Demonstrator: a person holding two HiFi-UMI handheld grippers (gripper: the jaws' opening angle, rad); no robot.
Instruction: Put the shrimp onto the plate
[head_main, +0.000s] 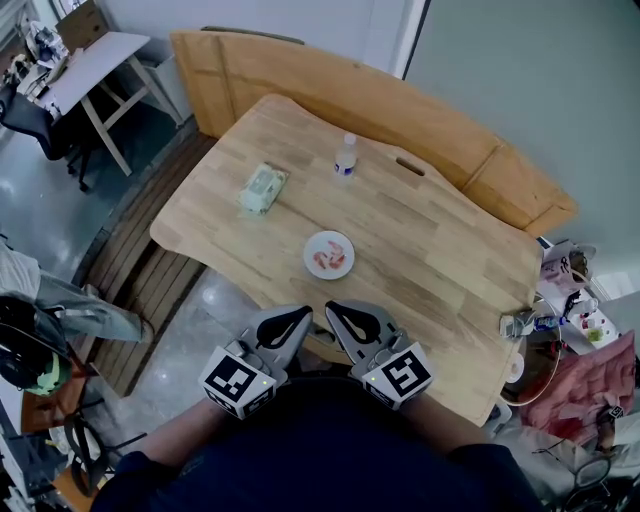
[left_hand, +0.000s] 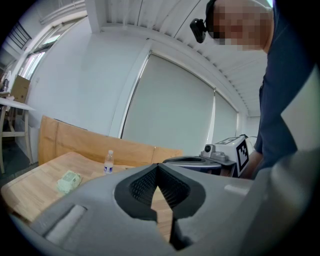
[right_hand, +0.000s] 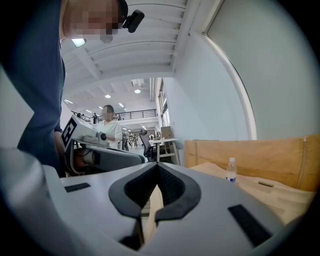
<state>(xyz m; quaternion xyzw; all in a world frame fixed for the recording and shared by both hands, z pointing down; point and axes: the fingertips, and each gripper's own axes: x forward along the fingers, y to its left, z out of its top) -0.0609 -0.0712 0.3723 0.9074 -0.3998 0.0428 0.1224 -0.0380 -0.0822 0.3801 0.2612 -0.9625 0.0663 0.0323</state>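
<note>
A small white plate (head_main: 310, 264) sits near the front of the wooden table (head_main: 430, 240). Pink shrimp pieces (head_main: 326, 259) lie on it. Both grippers hang side by side close to my body, off the table's near edge and short of the plate. My left gripper (head_main: 298, 319) is shut with nothing between its jaws, as the left gripper view (left_hand: 158, 169) confirms. My right gripper (head_main: 336, 314) is likewise shut and empty, its tips together in the right gripper view (right_hand: 158, 169). Neither gripper view shows the plate.
A pale green egg carton (head_main: 262, 189) (left_hand: 68, 181) lies at the table's left. A water bottle (head_main: 345, 157) (left_hand: 108, 163) (right_hand: 230, 171) stands at the far middle. A wooden bench back (head_main: 330, 85) runs behind the table. Cluttered items (head_main: 575, 300) sit at the right.
</note>
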